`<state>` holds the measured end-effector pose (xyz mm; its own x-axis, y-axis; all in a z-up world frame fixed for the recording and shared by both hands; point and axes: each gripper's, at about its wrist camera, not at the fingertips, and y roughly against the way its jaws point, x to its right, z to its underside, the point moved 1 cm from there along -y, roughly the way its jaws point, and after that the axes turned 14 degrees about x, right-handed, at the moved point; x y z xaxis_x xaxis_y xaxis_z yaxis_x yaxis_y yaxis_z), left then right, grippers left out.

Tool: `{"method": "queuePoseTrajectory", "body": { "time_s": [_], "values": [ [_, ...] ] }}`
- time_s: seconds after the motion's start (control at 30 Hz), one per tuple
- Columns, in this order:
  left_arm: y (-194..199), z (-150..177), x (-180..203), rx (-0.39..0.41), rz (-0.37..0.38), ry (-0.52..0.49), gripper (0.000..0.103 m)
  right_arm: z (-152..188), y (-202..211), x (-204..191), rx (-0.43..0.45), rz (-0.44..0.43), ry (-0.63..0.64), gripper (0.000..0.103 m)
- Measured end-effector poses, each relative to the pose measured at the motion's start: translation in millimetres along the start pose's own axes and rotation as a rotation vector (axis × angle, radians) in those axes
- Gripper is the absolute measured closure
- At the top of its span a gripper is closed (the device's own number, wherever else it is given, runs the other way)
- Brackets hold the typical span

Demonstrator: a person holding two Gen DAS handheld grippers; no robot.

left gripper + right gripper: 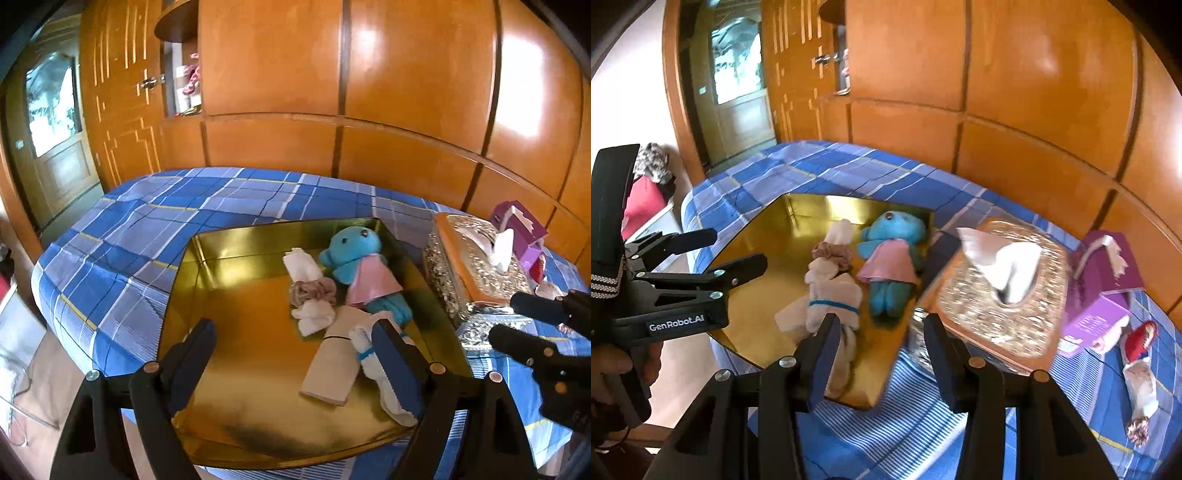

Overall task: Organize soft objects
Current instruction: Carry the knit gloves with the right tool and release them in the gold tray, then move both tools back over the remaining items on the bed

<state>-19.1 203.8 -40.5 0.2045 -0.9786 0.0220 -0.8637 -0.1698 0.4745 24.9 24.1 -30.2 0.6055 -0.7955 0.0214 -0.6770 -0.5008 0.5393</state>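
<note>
A gold tray (240, 314) lies on the blue plaid bed (147, 229). In it are a blue plush toy in a pink dress (354, 258), a white rolled sock (301, 264) with a brownish scrunchie (310, 290), a beige folded cloth (332, 365) and a white sock with a blue band (365, 354). My left gripper (295, 354) hovers open over the tray's near half, holding nothing. My right gripper (881, 350) stands open and empty above the tray's near right corner (871, 391). The plush toy (890, 258) and the banded sock (834, 299) lie just beyond it.
A silver tissue box (1001, 295) sits right of the tray, with a purple box (1100, 291) behind it. A red and white soft bundle (1141, 365) lies on the bedspread at far right. Wooden wardrobe panels back the bed. A hand (613, 369) holds the left gripper (735, 249).
</note>
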Motion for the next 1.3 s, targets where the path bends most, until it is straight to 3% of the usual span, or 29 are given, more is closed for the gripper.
{"method": "queuePoseTrajectory", "body": {
  "time_s": [0.43, 0.7, 1.0, 1.3],
  "values": [
    [13.1, -0.3, 29.1, 0.018, 0.064, -0.076, 0.017, 35.2, 43.5, 65.6, 0.023, 0.128, -0.160, 0.056],
    [21.5, -7.0, 43.6, 0.038, 0.131, -0.102, 0.017, 102.0, 63.8, 126.8, -0.116, 0.326, -0.259, 0.055],
    [41.0, -40.5, 114.6, 0.088, 0.371, -0.221, 0.017, 184.0, 95.9, 186.0, -0.271, 0.502, -0.426, 0.055],
    [54.7, -83.3, 239.1, 0.124, 0.617, -0.379, 0.017, 196.4, 108.9, 197.6, -0.222, 0.502, -0.470, 0.051]
  ]
}}
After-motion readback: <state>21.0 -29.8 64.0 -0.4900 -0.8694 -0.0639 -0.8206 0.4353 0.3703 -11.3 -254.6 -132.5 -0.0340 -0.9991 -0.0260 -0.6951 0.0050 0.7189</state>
